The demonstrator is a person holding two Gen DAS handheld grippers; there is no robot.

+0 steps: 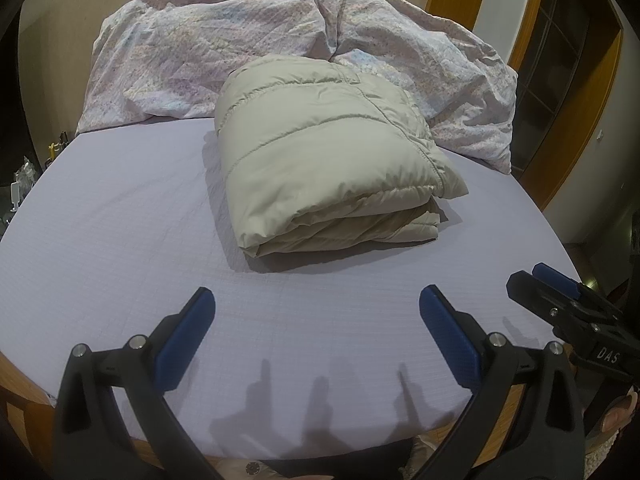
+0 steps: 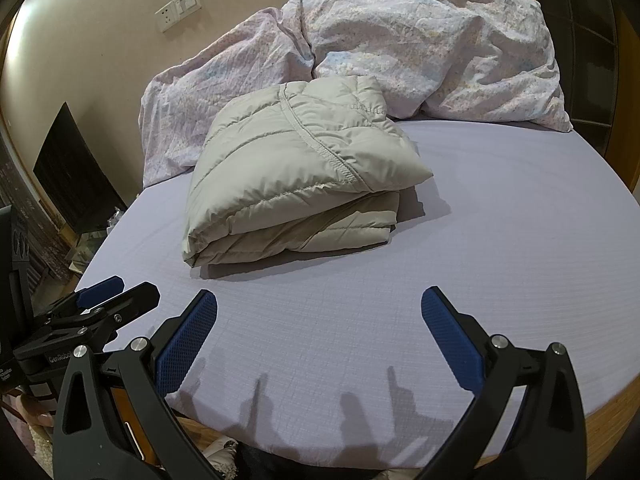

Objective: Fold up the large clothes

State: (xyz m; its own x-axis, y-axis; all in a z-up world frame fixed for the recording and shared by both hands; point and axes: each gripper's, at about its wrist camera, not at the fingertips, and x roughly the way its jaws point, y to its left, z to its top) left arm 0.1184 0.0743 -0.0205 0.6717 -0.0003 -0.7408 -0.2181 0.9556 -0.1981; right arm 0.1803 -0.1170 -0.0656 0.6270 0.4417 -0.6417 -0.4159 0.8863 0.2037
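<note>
A beige quilted puffer jacket (image 1: 320,156) lies folded into a thick rectangular bundle on the lavender bed sheet (image 1: 120,240). It also shows in the right wrist view (image 2: 292,176). My left gripper (image 1: 316,300) is open and empty, hovering over the sheet near the bed's front edge, well short of the jacket. My right gripper (image 2: 320,300) is open and empty too, beside the left one, also short of the jacket. The right gripper shows at the right edge of the left wrist view (image 1: 560,300); the left gripper shows at the left edge of the right wrist view (image 2: 108,296).
A crumpled floral duvet (image 1: 240,48) is heaped along the back of the bed, touching the jacket's far side; it also shows in the right wrist view (image 2: 420,48). A wooden bed frame edge (image 2: 612,412) runs along the front. A wall socket panel (image 2: 178,8) is on the wall.
</note>
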